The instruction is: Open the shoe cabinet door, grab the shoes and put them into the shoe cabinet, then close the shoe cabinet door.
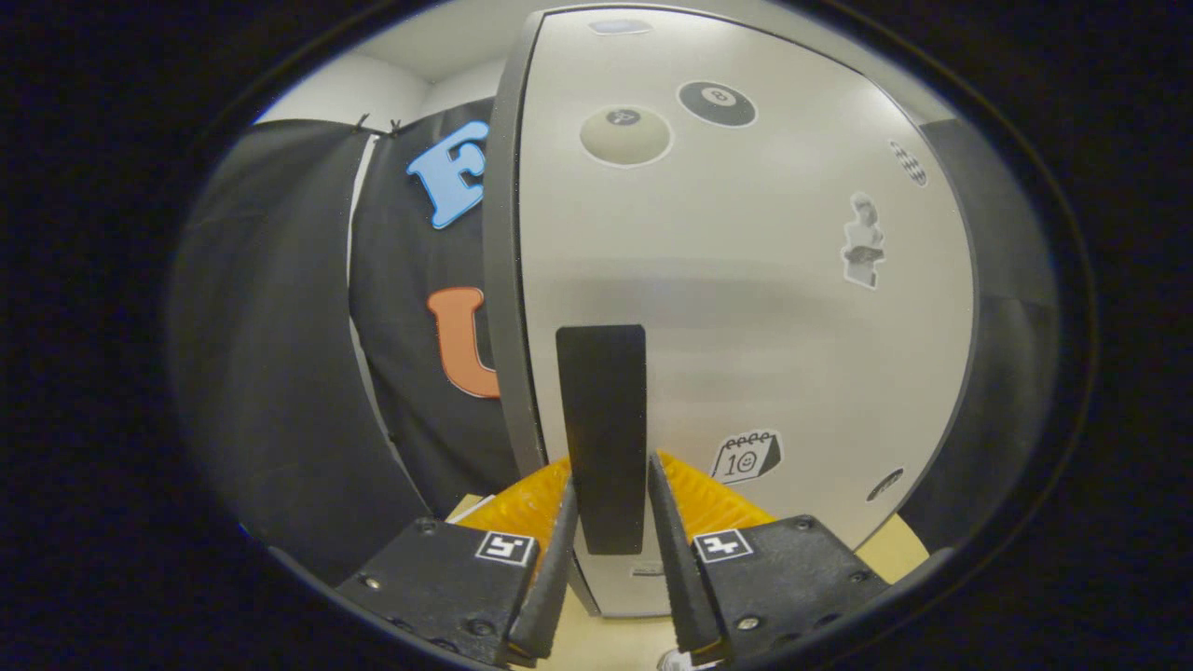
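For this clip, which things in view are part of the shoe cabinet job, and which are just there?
Part of the job:
- shoe cabinet door, closed
- black handle, upright on the door
- gripper, its fingers either side of the handle's lower part; grip unclear

Just there:
- stickers on the door
- black cloth wall beside the cabinet

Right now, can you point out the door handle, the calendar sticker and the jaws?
door handle (601, 419): gripper view, middle of the dark vertical bar.
calendar sticker (746, 457): gripper view, its centre, on the door.
gripper (608, 522): gripper view, midway between fingertips flanking the handle.
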{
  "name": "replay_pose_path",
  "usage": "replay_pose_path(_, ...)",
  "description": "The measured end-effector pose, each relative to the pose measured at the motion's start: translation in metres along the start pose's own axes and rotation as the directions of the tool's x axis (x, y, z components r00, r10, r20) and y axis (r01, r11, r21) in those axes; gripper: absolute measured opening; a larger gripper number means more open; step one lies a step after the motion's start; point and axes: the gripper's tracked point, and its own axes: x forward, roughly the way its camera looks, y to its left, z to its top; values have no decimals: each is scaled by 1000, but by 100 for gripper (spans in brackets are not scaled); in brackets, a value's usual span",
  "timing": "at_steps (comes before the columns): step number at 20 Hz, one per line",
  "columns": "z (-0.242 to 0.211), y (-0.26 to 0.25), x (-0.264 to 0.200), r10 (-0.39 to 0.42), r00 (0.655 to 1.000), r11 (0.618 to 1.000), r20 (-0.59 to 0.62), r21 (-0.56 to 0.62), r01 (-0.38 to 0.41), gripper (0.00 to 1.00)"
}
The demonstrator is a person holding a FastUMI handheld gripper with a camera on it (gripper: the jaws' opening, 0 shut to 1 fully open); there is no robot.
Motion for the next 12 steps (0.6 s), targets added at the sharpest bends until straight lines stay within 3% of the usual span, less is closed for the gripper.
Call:
replay_pose_path(2, 1, -1, 1, -11, 1000, 1000, 6, 5, 11, 41)
replay_pose_path(6, -1, -3, 0, -36, 999, 999, 2, -34, 36, 36)
replay_pose_path(12, -5, -3, -17, 43, 999, 999, -26, -29, -44, 29)
